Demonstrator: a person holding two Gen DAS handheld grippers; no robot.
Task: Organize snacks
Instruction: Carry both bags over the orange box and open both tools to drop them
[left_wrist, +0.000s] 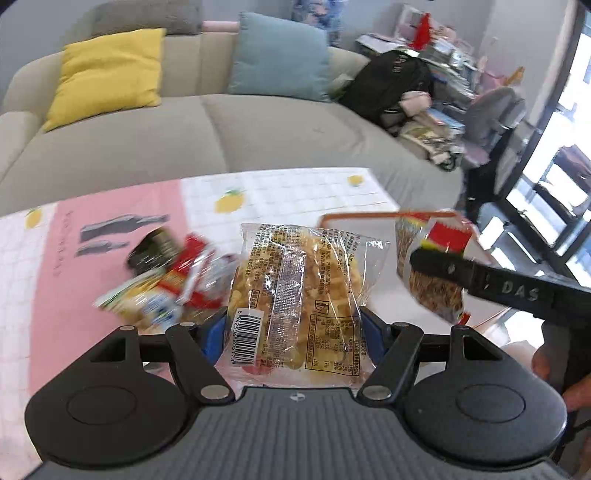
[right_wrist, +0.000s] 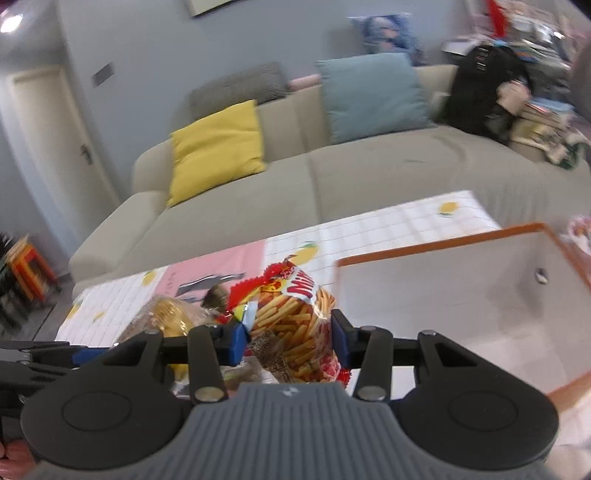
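Observation:
My left gripper is shut on a clear waffle packet, held up above the table with its barcode side toward the camera. The blue pads press its two sides. My right gripper is shut on a red bag of potato sticks, lifted off the table. In the left wrist view that same bag of potato sticks hangs at the right, with a black finger of the right gripper across it. A white bin with an orange rim stands just right of the bag of potato sticks.
Several more snack packets lie in a blurred pile on the pink and white lemon-print tablecloth. A beige sofa with yellow and blue cushions runs behind the table. A black backpack and clutter sit at the right.

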